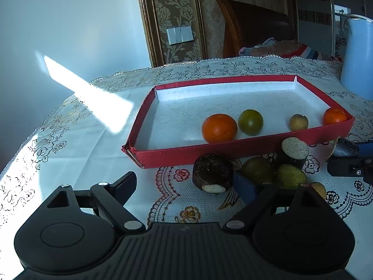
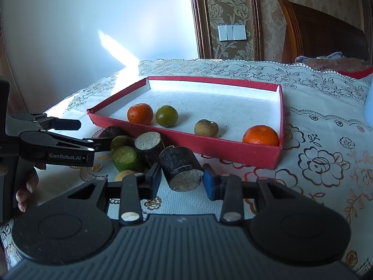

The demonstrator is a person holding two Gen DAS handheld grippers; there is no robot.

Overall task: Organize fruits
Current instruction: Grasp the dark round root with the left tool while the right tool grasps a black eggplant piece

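A red tray [image 1: 233,150] [image 2: 216,145] with a white floor holds two oranges [image 1: 219,127] [image 2: 260,135], a green fruit [image 1: 250,121] [image 2: 166,115] and a small brown fruit [image 1: 298,122] [image 2: 206,127]. In front of it lie dark cut stalk pieces [image 1: 212,172] [image 2: 149,148], green fruits [image 1: 257,169] [image 2: 124,157] and a small yellow one [image 2: 124,175]. My left gripper [image 1: 186,184] is open wide near the pile, its right finger [image 1: 244,186] beside a green fruit. My right gripper [image 2: 181,179] is open, its pads on either side of a dark stalk piece [image 2: 180,168] with small gaps.
The table carries a lace cloth [image 2: 321,163]. A pale blue jug [image 1: 357,56] stands at the tray's far right. A wooden headboard [image 1: 254,23] and bedding lie behind the table. A sunlit patch [image 1: 88,93] falls left of the tray.
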